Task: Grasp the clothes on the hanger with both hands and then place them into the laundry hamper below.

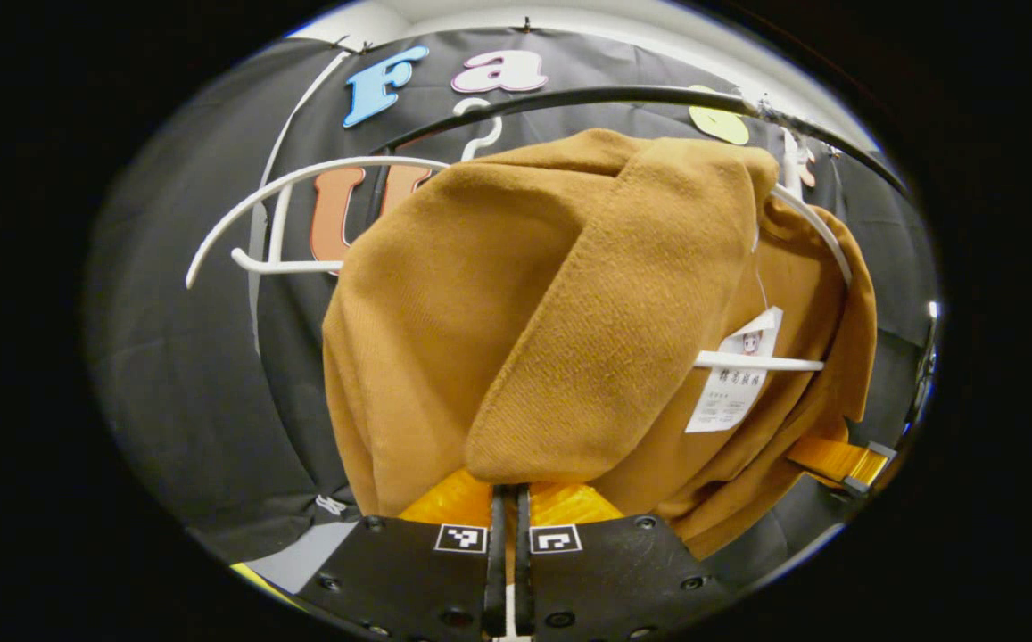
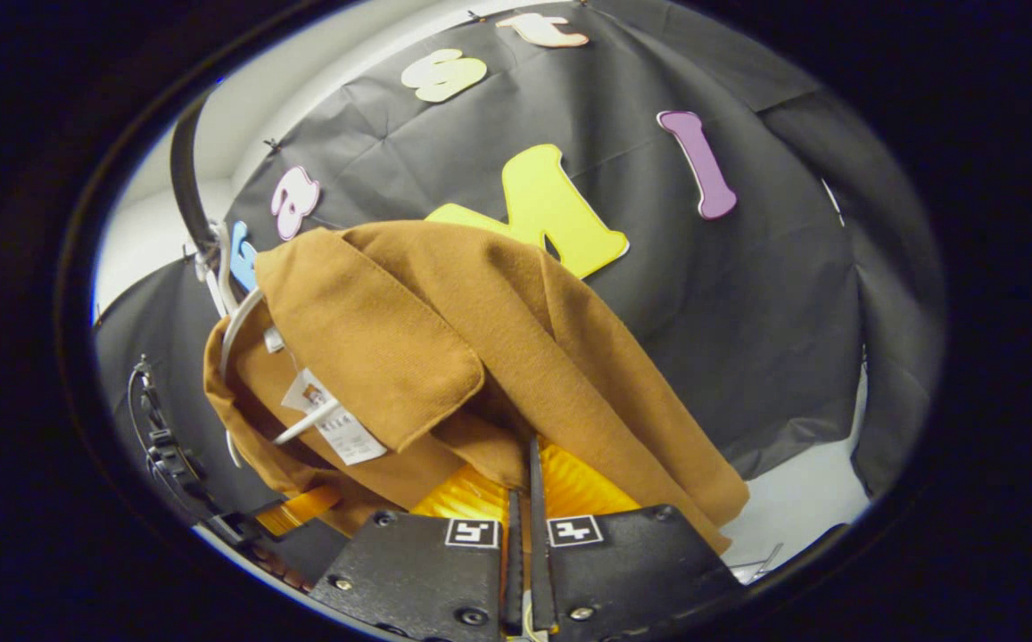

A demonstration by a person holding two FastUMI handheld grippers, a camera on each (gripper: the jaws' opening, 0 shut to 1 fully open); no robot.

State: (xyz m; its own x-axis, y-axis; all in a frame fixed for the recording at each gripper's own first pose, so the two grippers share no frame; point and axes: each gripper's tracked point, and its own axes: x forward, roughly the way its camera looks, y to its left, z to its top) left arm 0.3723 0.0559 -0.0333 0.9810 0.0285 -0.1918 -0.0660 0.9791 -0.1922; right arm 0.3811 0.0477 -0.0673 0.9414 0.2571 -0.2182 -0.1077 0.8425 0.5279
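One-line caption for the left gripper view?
Left gripper shut on brown garment draped over white hanger.

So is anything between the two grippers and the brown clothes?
No. Both the left gripper and the right gripper sit right at the thick brown woolly garment, fingers closed on its lower folds. It still drapes over the white plastic hanger.

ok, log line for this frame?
phase: grasp | left gripper: shut on brown garment | right gripper: shut on garment | white hanger: still on rail

white tag (image 1: 735, 379) on brown garment (image 1: 516, 312), print illegible
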